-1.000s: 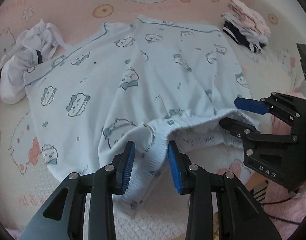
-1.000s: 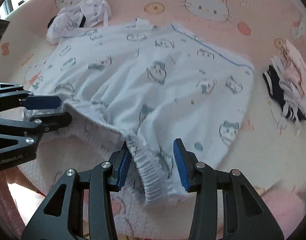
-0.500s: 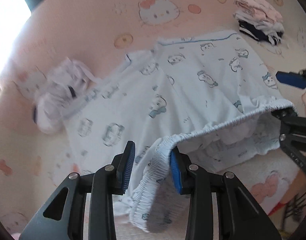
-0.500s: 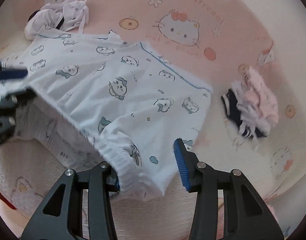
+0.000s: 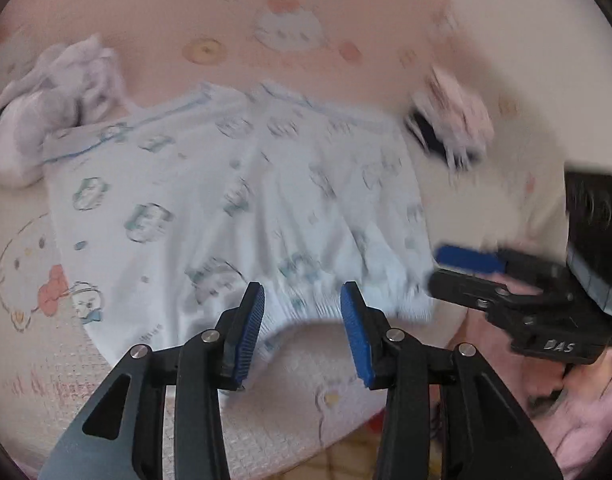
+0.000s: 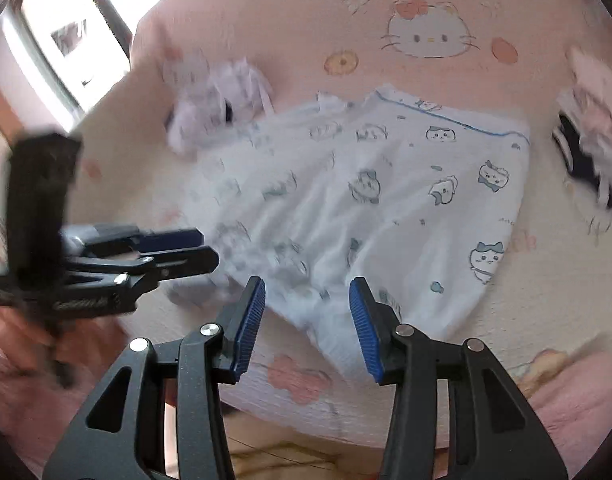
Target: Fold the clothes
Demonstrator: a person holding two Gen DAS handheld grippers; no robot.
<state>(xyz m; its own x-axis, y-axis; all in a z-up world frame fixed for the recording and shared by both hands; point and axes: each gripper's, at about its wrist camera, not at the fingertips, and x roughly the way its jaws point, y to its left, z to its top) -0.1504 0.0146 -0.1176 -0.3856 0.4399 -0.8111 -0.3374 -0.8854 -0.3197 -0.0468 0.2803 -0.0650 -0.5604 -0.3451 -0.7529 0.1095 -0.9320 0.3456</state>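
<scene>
Shorts [image 5: 242,200] lie spread on the pink cartoon-print bedsheet [image 5: 266,12], pale blue with small animal prints; seen also from the right wrist [image 6: 366,208]. Elastic waistband edge is nearest the cameras, bunched and wrinkled; the leg hems with a blue trim line are at the far side. Both views are motion-blurred, the left one more so.

Left gripper [image 5: 302,332]: jaws have just been opening. Blue pads stand apart with a clear gap; the waistband lies below and beyond the tips, not pinched. Nothing sits between the pads. From the right wrist view the same gripper [image 6: 202,248] appears at left, blurred, tips close to the waistband's left end; contact cannot be told.

Right gripper [image 6: 306,324]: fingers spread, blue pads apart, nothing clamped. The waistband's right corner shows through the gap, lying on the sheet beneath. In the left wrist view this gripper [image 5: 438,268] comes in from the right, tips just beside the waistband's right end; one blue pad visible, other finger black side-on.

Other items on the bed:
- crumpled white garment [image 5: 46,120] at far left, touching the shorts' far left corner; seen also from the right wrist [image 6: 214,108]
- folded stack [image 5: 450,120] of pink, white and navy clothes at far right, apart from the shorts; also in the right wrist view [image 6: 590,140]

Window [image 6: 62,40] bright at upper left of the right wrist view
</scene>
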